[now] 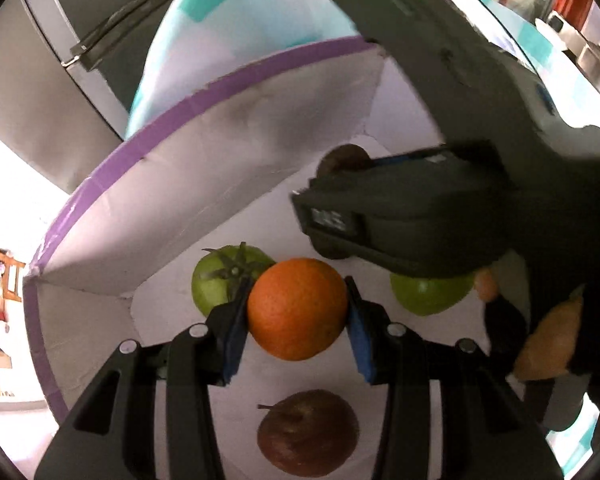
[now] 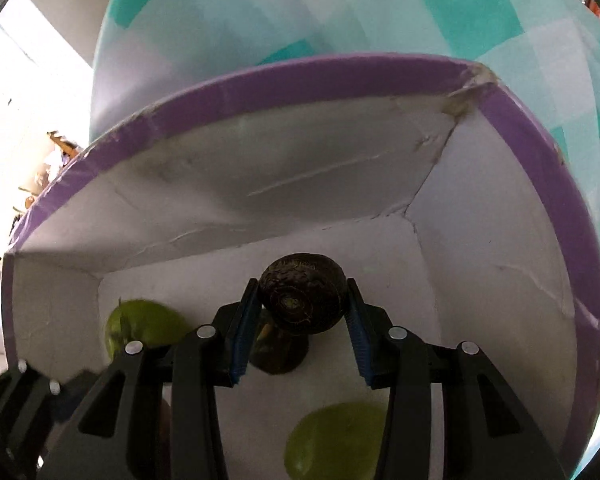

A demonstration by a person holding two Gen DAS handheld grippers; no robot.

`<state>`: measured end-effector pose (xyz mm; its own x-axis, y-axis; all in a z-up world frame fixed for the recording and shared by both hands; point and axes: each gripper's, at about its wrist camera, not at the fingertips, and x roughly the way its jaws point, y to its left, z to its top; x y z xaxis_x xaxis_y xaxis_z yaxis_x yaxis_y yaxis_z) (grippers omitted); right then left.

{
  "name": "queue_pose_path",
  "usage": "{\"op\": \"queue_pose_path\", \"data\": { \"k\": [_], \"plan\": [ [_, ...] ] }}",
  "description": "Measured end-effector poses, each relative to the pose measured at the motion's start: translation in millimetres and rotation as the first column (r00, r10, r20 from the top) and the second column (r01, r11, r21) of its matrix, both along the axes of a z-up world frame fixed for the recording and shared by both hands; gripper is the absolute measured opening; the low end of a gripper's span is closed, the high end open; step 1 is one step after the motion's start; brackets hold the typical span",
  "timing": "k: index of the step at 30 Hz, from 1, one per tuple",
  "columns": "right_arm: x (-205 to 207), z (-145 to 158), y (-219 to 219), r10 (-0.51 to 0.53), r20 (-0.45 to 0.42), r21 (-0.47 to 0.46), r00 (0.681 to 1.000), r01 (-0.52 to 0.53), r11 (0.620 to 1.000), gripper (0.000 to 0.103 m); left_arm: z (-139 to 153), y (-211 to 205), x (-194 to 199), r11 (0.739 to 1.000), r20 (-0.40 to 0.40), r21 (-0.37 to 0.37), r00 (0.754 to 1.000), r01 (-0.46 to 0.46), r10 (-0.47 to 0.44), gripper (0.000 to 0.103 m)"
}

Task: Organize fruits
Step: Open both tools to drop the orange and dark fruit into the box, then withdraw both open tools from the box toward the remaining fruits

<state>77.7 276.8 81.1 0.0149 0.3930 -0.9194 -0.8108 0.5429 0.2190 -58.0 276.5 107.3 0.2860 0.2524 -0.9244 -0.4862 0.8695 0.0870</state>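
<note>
My left gripper is shut on an orange and holds it above the floor of a white box with a purple rim. Below it lie a green tomato, a green apple and a dark red apple. My right gripper is shut on a dark avocado inside the same box. The right gripper's black body reaches in from the right in the left wrist view. Green fruit also shows in the right wrist view: the tomato and the apple.
The box sits on a teal and white checked tablecloth. A yellowish fruit and a small orange fruit lie partly hidden at the box's right side. A grey cabinet stands behind at left.
</note>
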Motion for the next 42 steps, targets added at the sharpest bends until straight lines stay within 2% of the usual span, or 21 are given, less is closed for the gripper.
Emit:
{"op": "queue_pose_path", "data": {
  "k": [2, 3, 4, 5, 9, 16, 19, 23, 31, 35, 39, 42],
  "plan": [
    [1, 1, -2, -0.01, 0.003, 0.0, 1.0, 0.01, 1.0, 0.055, -1, -4, 0, 1.0, -0.005, 0.001, 1.0, 0.009, -0.009, 0.044],
    [2, 4, -4, -0.017, 0.009, 0.007, 1.0, 0.017, 1.0, 0.07, -2, -8, 0, 1.0, -0.013, -0.001, 1.0, 0.022, -0.022, 0.045],
    [1, 8, -7, -0.024, 0.019, 0.016, 1.0, 0.024, 1.0, 0.073, -5, -11, -2, 0.999, -0.019, -0.002, 0.999, 0.035, -0.036, 0.047],
    [1, 15, -12, -0.032, 0.024, 0.025, 0.999, 0.032, 0.999, 0.073, -4, -16, 0, 0.999, -0.021, 0.002, 0.999, 0.048, -0.048, 0.05],
    [-8, 46, -35, -0.062, 0.063, 0.039, 0.996, 0.06, 0.997, 0.075, 19, -32, -11, 0.995, 0.03, 0.039, 0.996, 0.089, -0.09, 0.078],
    [-45, 129, -105, -0.129, 0.15, 0.076, 0.98, 0.119, 0.99, 0.077, 92, -61, -64, 0.984, 0.103, 0.133, 0.986, 0.116, -0.13, 0.094],
    [-71, 169, -139, -0.142, 0.199, 0.096, 0.97, 0.125, 0.987, 0.082, 126, -74, -88, 0.978, 0.133, 0.162, 0.98, 0.129, -0.151, 0.095],
    [-119, 220, -175, -0.137, 0.306, 0.11, 0.942, 0.108, 0.988, 0.084, 166, -89, -123, 0.971, 0.197, 0.194, 0.964, 0.14, -0.178, 0.098],
    [-193, 273, -274, -0.234, 0.392, 0.187, 0.889, 0.172, 0.967, 0.087, 196, -132, -165, 0.953, 0.312, 0.216, 0.91, 0.211, -0.273, 0.1],
    [-223, 284, -326, -0.297, 0.404, 0.211, 0.865, 0.228, 0.951, 0.087, 199, -157, -184, 0.94, 0.348, 0.207, 0.878, 0.271, -0.329, 0.101],
    [-239, 279, -361, -0.362, 0.386, 0.238, 0.848, 0.288, 0.928, 0.087, 190, -170, -200, 0.923, 0.358, 0.195, 0.852, 0.331, -0.381, 0.101],
    [-251, 271, -380, -0.388, 0.398, 0.245, 0.831, 0.312, 0.918, 0.087, 180, -175, -208, 0.901, 0.36, 0.215, 0.827, 0.376, -0.431, 0.101]
  ]
}}
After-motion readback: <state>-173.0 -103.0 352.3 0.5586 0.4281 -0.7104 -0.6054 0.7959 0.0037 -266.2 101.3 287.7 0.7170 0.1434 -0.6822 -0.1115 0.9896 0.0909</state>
